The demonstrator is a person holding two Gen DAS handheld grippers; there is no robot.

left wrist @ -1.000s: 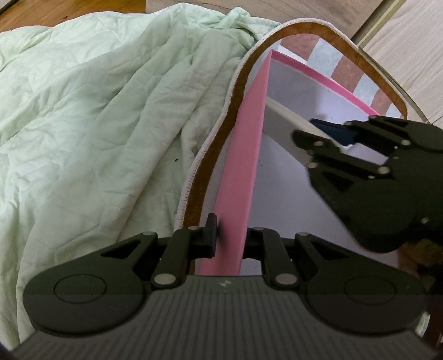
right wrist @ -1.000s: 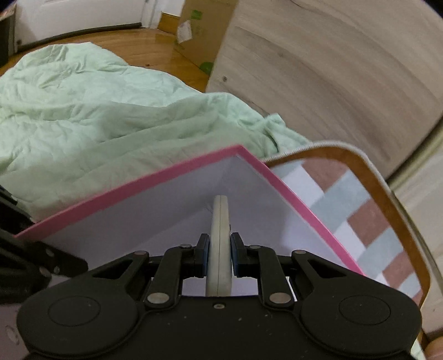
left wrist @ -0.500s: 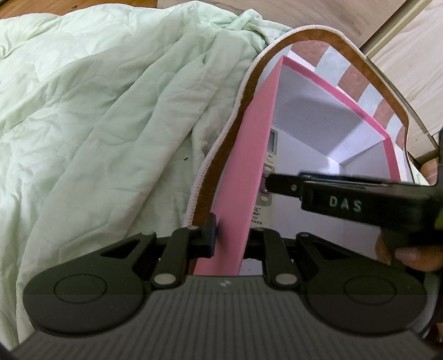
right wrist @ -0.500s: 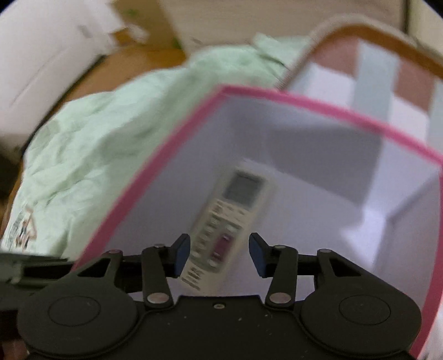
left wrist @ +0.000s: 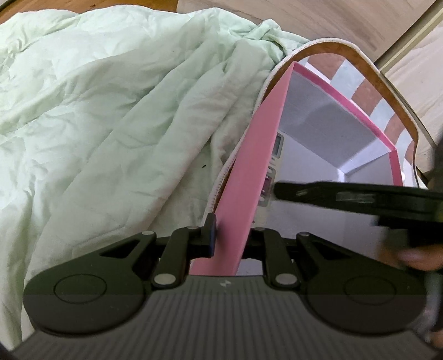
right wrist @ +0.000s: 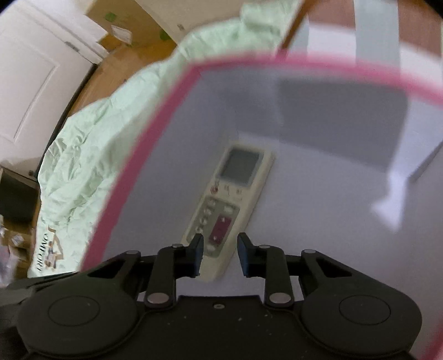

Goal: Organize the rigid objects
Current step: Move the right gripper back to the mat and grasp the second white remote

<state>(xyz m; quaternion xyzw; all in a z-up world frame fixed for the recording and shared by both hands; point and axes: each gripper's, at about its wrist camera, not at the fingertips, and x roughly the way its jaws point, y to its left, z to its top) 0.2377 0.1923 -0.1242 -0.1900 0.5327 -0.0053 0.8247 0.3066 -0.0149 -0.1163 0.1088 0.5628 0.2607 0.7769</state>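
Note:
A pink box (left wrist: 249, 177) with a white inside stands on a patterned cushion beside a green quilt. My left gripper (left wrist: 231, 235) is shut on the box's near wall. A cream remote control (right wrist: 227, 205) lies flat on the box floor (right wrist: 318, 207), its screen end pointing away; in the left wrist view only a strip of the remote (left wrist: 272, 171) shows past the wall. My right gripper (right wrist: 220, 253) hangs inside the box above the remote's near end, its jaws closing with a gap, pads off the remote. It appears side-on as a dark bar, the right gripper (left wrist: 279, 189).
A rumpled pale green quilt (left wrist: 110, 124) covers the left. A checked cushion with a brown rim (left wrist: 387, 83) lies under the box. Wooden furniture panels (left wrist: 318, 22), a white door (right wrist: 36, 69) and cardboard boxes (right wrist: 119, 30) stand beyond. A hand (left wrist: 418, 254) grips the right tool.
The right gripper rolled over, let go of the remote, and the remote now lies flat on the box floor. The jaws spread, then narrowed a little. The left gripper kept its hold.

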